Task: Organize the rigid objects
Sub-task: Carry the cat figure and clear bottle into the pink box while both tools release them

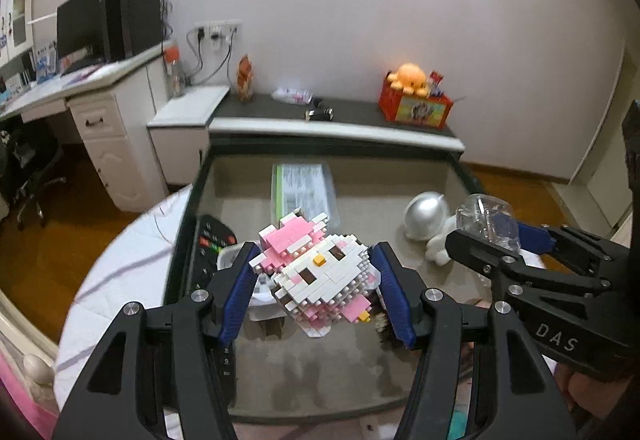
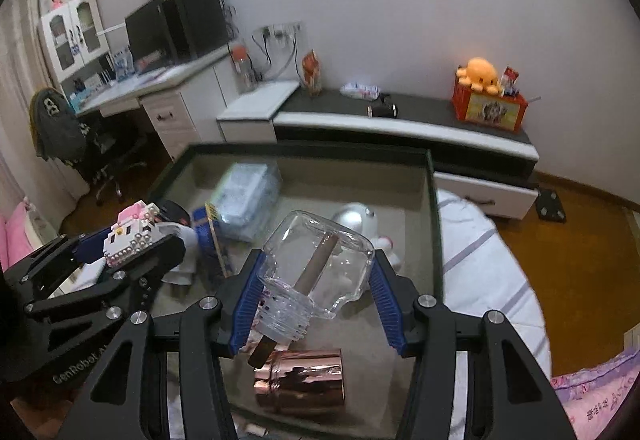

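In the left wrist view, the left gripper (image 1: pixel 316 280) sits low in the centre of the frame, its jaws about half open and closed onto a pink-and-white cat figure built of small plastic bricks (image 1: pixel 316 272). The figure hangs tilted between the ribbed blue pads (image 1: pixel 394 292), its face turned up toward the camera, with a yellow brick for a nose and brown bricks for eyes. Its surface is stepped and knobbly, with rows of round studs along the edges.

In the right wrist view, the right gripper (image 2: pixel 316 292) fills the lower centre and grips a clear glass jar with a threaded neck (image 2: pixel 316 272), jaws also about half open around it. The jar lies on its side, neck toward the lower left of the frame, and a brown tube (image 2: pixel 316 268) runs through it and sticks out of the mouth.

Both held things hang above a shallow dark-rimmed tray with a beige felt-like floor (image 2: pixel 430 200), which takes up the middle of the frame. Directly below the jar, at the bottom centre, a shiny copper-coloured metal cylinder (image 2: pixel 300 380) lies on its side on the tray floor. Farther up the frame lie a white toy figure with a smooth silver dome head (image 2: pixel 356 220) and a plastic-wrapped packet (image 2: pixel 248 196). A black remote control (image 1: pixel 210 252) lies at the tray's left edge in the left wrist view.
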`<state>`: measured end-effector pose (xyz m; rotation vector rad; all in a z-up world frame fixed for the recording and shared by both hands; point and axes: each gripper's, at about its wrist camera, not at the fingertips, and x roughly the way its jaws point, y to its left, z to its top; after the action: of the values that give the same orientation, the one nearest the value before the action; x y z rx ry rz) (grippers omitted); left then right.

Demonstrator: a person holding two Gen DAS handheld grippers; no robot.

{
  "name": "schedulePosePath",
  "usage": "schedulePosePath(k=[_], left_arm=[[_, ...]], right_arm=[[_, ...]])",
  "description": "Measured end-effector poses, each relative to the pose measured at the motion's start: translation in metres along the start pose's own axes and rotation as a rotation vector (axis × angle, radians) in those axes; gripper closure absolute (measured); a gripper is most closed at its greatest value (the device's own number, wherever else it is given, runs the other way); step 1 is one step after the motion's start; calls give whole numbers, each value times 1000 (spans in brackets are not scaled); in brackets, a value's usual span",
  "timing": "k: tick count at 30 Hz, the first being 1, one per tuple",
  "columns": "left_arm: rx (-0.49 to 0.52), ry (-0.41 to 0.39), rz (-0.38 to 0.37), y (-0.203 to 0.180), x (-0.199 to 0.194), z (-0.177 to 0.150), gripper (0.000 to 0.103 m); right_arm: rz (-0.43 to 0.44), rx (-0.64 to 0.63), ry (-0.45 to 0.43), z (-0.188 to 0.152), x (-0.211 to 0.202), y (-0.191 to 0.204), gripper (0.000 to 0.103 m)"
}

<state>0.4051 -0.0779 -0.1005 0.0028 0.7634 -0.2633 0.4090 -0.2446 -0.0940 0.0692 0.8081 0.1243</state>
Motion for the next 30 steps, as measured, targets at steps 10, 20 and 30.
schedulePosePath(k=[10, 20, 30], left_arm=[[-46, -39, 75, 20, -18, -7, 0], [-58, -154, 127, 26, -107, -21, 0], [-83, -220, 153, 34, -204, -58, 0]], right_arm=[[-27, 27, -6, -7, -6, -6, 17], [-61, 83, -104, -21, -74, 4, 0], [-63, 95, -257, -62, -186, 35, 0]])
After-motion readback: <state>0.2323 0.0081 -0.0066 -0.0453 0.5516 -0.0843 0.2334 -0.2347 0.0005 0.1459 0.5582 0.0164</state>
